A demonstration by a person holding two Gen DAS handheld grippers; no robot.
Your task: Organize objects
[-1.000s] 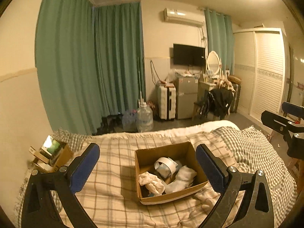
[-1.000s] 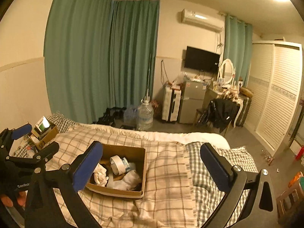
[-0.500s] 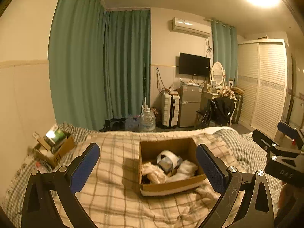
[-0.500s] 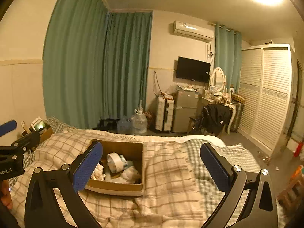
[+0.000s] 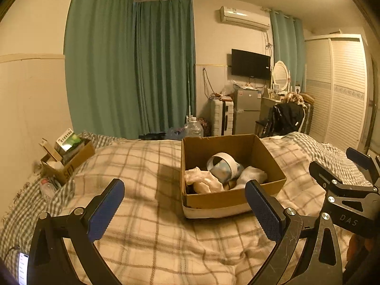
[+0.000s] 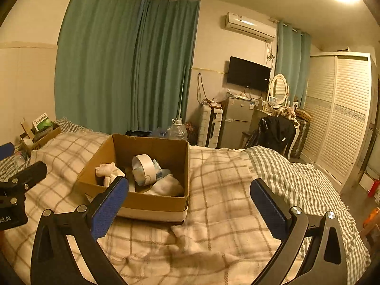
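Note:
An open cardboard box point(image 5: 273, 159) sits on the plaid blanket of the bed; it also shows in the right wrist view point(image 6: 152, 206). Inside lie a roll of white tape point(image 5: 224, 166) point(image 6: 143, 169), white cloths point(image 5: 204, 182) point(image 6: 167, 185) and a small white figurine point(image 6: 105, 169). My left gripper point(image 5: 184, 209) is open and empty, just in front of the box. My right gripper point(image 6: 190, 206) is open and empty, near the box's right front corner. Each gripper shows at the edge of the other's view.
A smaller cardboard box point(image 5: 68, 156) with a green packet and other items sits at the bed's left edge by the wall, a plastic bottle point(image 5: 46, 187) beside it. Beyond the bed are green curtains, a water jug point(image 5: 193, 128), fridge, chair and wardrobe.
Both grippers have dropped lower and moved closer to the box, which now looks larger. Both stay open and empty.

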